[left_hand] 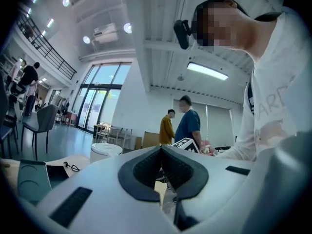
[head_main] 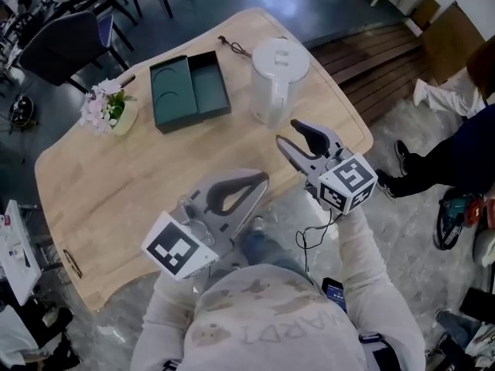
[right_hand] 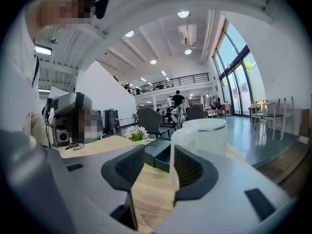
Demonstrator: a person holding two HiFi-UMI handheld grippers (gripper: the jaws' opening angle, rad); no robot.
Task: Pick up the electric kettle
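Note:
A white electric kettle (head_main: 277, 77) with a round lid stands at the far right of the wooden table (head_main: 116, 192). My right gripper (head_main: 288, 132) hovers just short of the kettle's near side, open, with nothing between its pads. In the right gripper view the kettle (right_hand: 207, 136) rises straight ahead, and its pale handle (right_hand: 173, 150) shows just inside the right pad of the right gripper (right_hand: 158, 155). My left gripper (head_main: 261, 178) is held lower and nearer to me over the table's front edge, jaws shut and empty. In its own view the left gripper (left_hand: 161, 152) points past the distant kettle (left_hand: 106, 151).
An open dark green box (head_main: 189, 91) lies left of the kettle, with a black cable (head_main: 232, 47) behind it. A small pot of flowers (head_main: 108, 108) sits at the table's left edge. Chairs (head_main: 66, 45) stand beyond the table. A seated person's legs (head_main: 433, 168) are at the right.

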